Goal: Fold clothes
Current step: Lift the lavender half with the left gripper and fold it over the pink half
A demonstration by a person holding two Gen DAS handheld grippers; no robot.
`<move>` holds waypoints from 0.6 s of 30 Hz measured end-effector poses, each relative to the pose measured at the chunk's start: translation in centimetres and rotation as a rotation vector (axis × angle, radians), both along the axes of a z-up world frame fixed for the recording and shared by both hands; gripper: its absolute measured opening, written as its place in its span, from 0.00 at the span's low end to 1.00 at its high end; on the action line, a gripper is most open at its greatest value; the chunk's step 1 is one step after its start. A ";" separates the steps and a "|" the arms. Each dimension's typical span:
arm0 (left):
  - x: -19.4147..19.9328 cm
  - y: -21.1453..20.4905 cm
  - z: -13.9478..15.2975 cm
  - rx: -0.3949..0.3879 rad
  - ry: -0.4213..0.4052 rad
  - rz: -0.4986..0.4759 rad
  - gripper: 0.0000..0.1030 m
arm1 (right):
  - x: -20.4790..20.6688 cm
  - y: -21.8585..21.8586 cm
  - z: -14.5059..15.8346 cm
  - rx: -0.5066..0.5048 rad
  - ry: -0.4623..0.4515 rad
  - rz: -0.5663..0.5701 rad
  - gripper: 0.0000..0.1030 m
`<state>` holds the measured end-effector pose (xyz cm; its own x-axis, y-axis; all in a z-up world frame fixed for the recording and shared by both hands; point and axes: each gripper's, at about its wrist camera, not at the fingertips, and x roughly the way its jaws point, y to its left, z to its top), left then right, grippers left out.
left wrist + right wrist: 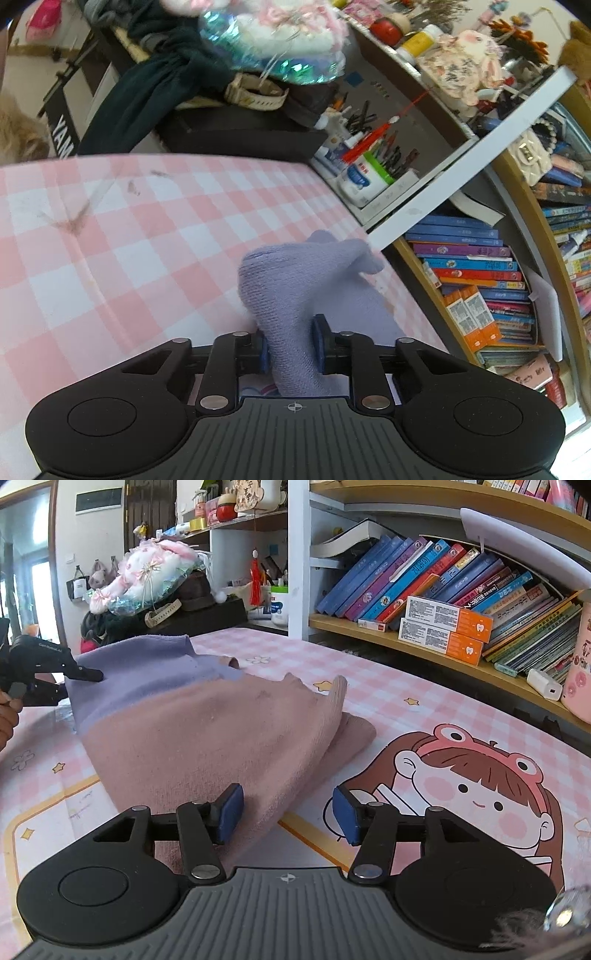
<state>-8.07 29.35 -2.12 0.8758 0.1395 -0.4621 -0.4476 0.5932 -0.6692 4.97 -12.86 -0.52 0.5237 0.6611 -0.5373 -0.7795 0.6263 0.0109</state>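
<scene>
A knitted sweater [207,723], lilac at one end and dusty pink over the rest, lies folded on the pink checked table cover [388,686]. In the left wrist view its lilac part [295,295] bunches up between the blue pads, and my left gripper [290,343] is shut on that fabric. The same left gripper [83,674] shows at the far left of the right wrist view, held by a hand at the sweater's lilac edge. My right gripper [288,818] stands open over the near pink hem, its left pad above the cloth, its right pad over the table.
Curved shelves of books [461,590] run along the table's far right side. A pen holder and bottles [369,162] stand in a white cubby. Plush toys [147,572] and dark clothes [155,85] pile at the far end. A white charger [545,683] lies on the shelf.
</scene>
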 end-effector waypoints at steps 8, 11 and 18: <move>1.5 -4.2 6.3 0.167 -0.113 -0.109 0.11 | 0.1 0.0 0.1 0.001 0.007 -0.001 0.50; 2.5 -7.4 8.9 0.272 -0.173 -0.185 0.11 | 0.3 -0.1 0.1 0.006 0.018 -0.002 0.50; 4.7 -21.3 9.0 0.746 -0.128 -0.535 0.16 | 0.6 -0.3 0.1 0.026 0.053 -0.002 0.50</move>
